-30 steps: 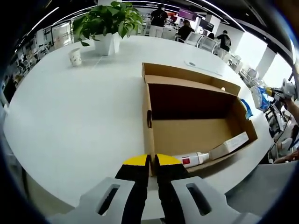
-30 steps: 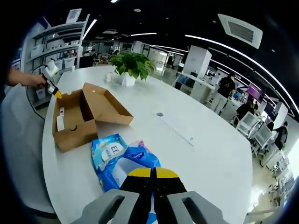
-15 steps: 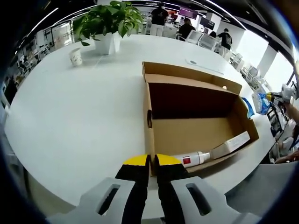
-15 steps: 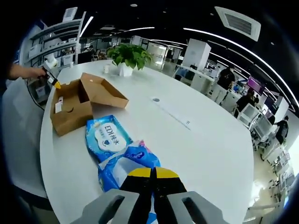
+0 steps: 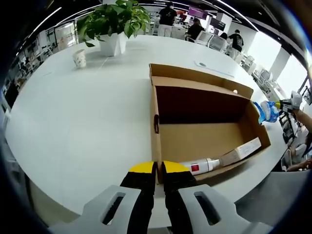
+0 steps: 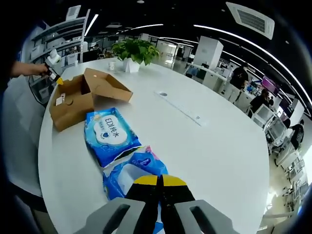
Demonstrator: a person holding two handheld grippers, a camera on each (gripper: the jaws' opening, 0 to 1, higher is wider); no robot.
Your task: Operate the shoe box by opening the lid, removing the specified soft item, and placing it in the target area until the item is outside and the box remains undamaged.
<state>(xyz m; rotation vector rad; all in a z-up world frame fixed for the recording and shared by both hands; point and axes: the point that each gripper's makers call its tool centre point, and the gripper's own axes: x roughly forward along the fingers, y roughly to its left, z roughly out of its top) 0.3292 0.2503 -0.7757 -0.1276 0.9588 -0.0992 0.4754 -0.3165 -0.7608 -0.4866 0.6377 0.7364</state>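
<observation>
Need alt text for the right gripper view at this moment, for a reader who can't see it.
The right gripper, jaws closed, holds a blue soft pack above a round white table. A blue wet-wipes pack lies flat just beyond it, and farther left an open cardboard shoe box sits near the table edge, with a potted plant behind.

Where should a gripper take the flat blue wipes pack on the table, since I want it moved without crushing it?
Probably one long side edge of the blue wipes pack, approached from above. It lies flat on the white table with bare surface along both sides. Avoid the white label flap on top, and the end touching the second blue pack.
</observation>
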